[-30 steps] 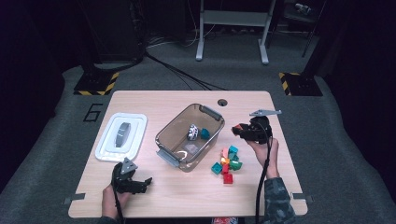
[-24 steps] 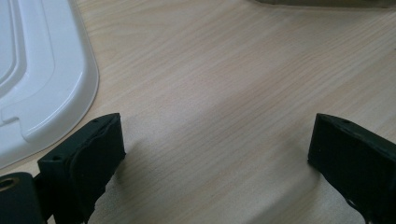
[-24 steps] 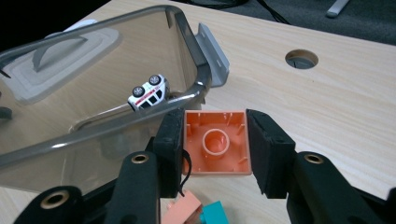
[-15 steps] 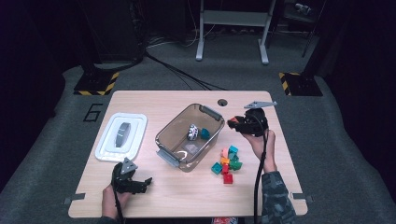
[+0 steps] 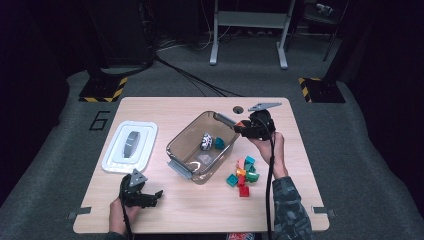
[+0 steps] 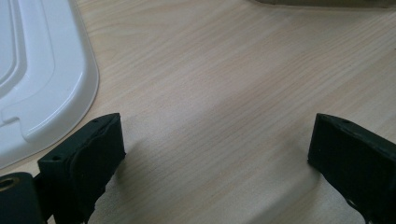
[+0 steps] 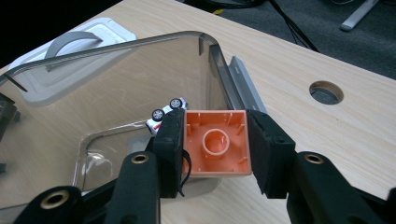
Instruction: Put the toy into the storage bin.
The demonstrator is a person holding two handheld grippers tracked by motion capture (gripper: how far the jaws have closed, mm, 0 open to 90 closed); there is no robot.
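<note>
- The clear plastic bin (image 5: 200, 150) sits near the middle of the bench (image 5: 300, 200), set at a slant to the bench's edges, with grey latch handles at two opposite ends.
- Inside the bin lie a small white toy car (image 5: 206, 141) and a teal block (image 5: 219, 143), just beside each other on the bin's floor; in the right gripper view the car (image 7: 166, 111) shows through the bin (image 7: 116, 93), lying on its side with wheels turned up.
- The right gripper (image 5: 245, 128) is over the bin's far right corner, by the rim. Its jaws are closed on an orange block (image 7: 216, 142), both pads pressed flat against opposite sides, the block's hollow underside facing the camera.
- The orange block (image 5: 240, 124) is held in the air just at the bin's rim, not inside the bin and not touching the bench.
- A heap of loose blocks (image 5: 242, 172), teal, green, red and pink, lies on the bench just to the right of the bin.
- The bin's white lid (image 5: 130, 147) with a grey handle lies flat on the bench to the left of the bin, apart from it.
- The left gripper (image 5: 150, 196) rests on the bench near the bin's near left corner, in front of the lid (image 6: 42, 70); its jaws stand wide apart with bare bench between them, holding nothing.
</note>
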